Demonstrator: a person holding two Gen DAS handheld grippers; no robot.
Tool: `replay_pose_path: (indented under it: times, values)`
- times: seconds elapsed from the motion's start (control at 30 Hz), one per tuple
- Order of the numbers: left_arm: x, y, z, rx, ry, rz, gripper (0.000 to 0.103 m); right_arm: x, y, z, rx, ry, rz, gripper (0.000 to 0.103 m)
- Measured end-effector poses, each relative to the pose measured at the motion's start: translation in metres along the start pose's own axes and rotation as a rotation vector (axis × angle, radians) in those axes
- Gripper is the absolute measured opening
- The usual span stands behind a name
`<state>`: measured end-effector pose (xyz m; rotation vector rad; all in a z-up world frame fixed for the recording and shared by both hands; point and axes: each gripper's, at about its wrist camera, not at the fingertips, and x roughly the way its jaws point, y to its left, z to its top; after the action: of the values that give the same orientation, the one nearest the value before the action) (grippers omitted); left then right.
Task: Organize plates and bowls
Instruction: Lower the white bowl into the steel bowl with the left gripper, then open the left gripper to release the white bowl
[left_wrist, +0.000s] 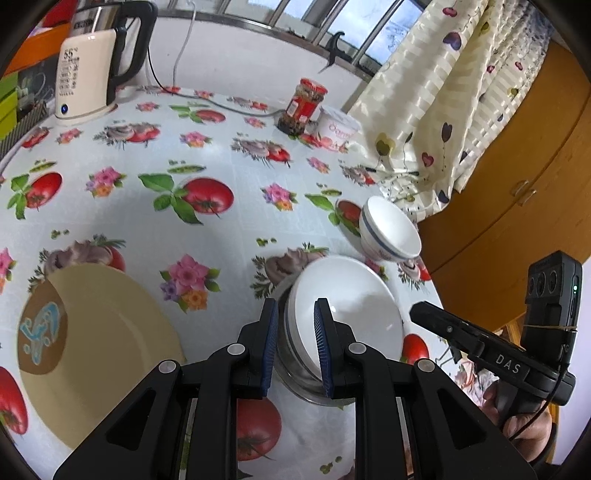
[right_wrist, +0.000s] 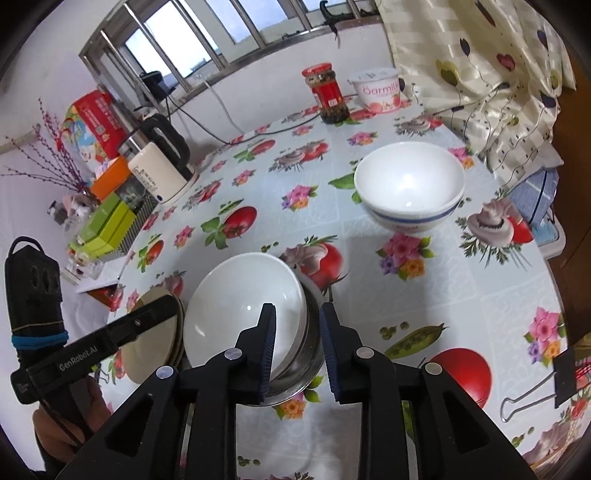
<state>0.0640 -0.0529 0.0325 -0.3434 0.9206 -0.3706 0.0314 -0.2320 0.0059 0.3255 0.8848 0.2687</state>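
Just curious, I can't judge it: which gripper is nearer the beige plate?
Left. The left gripper is at the stack rim beside the plate; the right gripper is on the stack's far side.

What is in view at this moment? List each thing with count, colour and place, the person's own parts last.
tablecloth: one, white with tomatoes and flowers, over the table
white bowl: one, nested in the steel bowl, near edge
steel bowl: one, silver, under the white bowl
blue-banded bowl: one, white, alone at the right
plate: one, beige with brown patch, left of the stack
kettle: one, cream and black, far left
jar: one, red lid, far edge
tub: one, white, beside the jar
curtain: one, cream, right
binder clip: one, black, near right
left gripper: black, blue pads, jaws astride the stack's rim
right gripper: same, opposite rim
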Motion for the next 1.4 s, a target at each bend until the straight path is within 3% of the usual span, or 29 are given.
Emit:
replay_pose_path:
  times: [0.97, 1.4]
  values:
    - [0.008, -0.008, 0.008, 0.028, 0.013, 0.005, 0.021, -0.011, -0.02, 0.003, 0.039, -0.021, -0.016, 0.025]
    - [0.032, -0.04, 0.019, 0.123, 0.086, -0.016, 0.021, -0.012, -0.035, 0.007, 0.053, -0.033, -0.037, 0.033]
